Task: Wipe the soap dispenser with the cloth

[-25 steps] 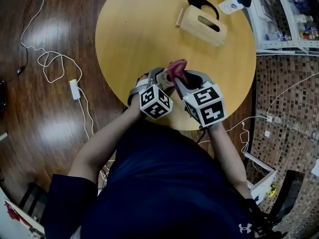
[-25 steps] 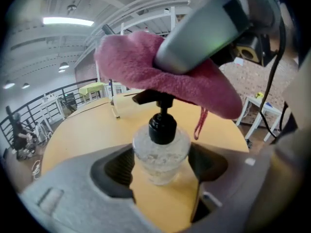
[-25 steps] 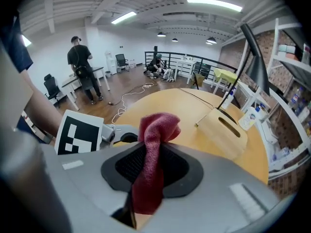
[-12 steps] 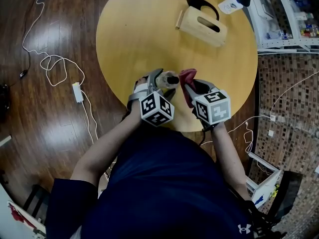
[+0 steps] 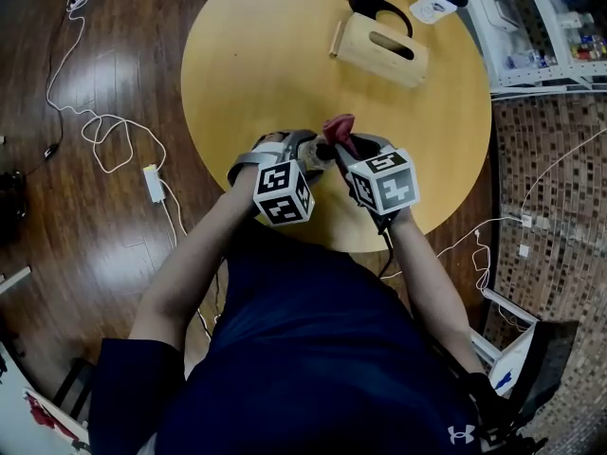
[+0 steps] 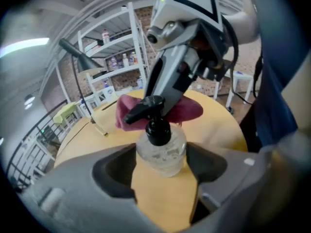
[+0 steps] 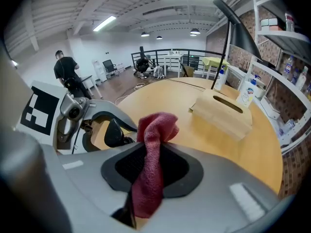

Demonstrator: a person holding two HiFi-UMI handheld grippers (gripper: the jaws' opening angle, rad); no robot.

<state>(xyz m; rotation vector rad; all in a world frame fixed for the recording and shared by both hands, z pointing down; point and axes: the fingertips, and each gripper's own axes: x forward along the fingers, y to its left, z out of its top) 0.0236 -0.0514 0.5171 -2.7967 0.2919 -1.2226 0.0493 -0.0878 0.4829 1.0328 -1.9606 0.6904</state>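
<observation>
Soap dispenser (image 6: 161, 148) sits clamped in the left gripper (image 6: 163, 163), its jaws just closed tighter; right gripper (image 7: 151, 168) clamps red cloth (image 7: 156, 129).

The cloth (image 7: 151, 178) is recorded as rough terry. The soap dispenser (image 6: 161, 152) is noted clear and glossy, the table (image 5: 275, 64) smooth wood

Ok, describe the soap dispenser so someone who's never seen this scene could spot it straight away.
At the near edge of the round yellow table, the left gripper has just been closing its jaws with a small bottle between them. That is the soap dispenser: clear body, black pump head, unlike the red cloth beside it or the wooden box farther back.
</observation>
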